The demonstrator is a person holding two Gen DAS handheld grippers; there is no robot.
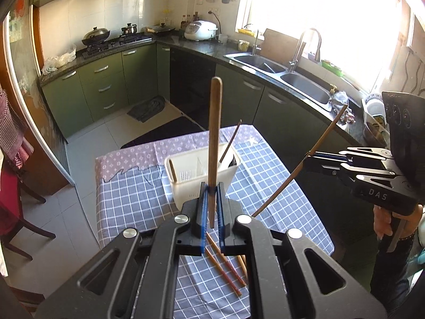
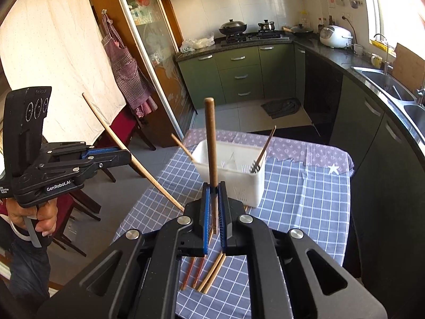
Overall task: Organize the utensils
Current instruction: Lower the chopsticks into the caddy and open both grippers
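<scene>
My left gripper (image 1: 211, 189) is shut on a light wooden chopstick (image 1: 214, 138), held upright above the table, in front of the white utensil basket (image 1: 186, 183). My right gripper (image 2: 214, 188) is shut on a darker brown chopstick (image 2: 211, 146), also upright, near the basket (image 2: 239, 186). Each gripper shows in the other's view: the right one (image 1: 308, 159) with its chopstick slanted (image 1: 313, 150), the left one (image 2: 127, 156) with its chopstick slanted (image 2: 127, 148). The basket holds a few chopsticks (image 2: 265, 143). Several loose chopsticks (image 1: 225, 265) lie on the checked tablecloth under the grippers.
The table (image 1: 127, 199) has a blue checked cloth over a lilac one. Dark wooden chairs (image 2: 87, 202) stand on its left side. Green kitchen cabinets, a stove (image 1: 114, 42) and a double sink (image 1: 279, 71) line the far walls.
</scene>
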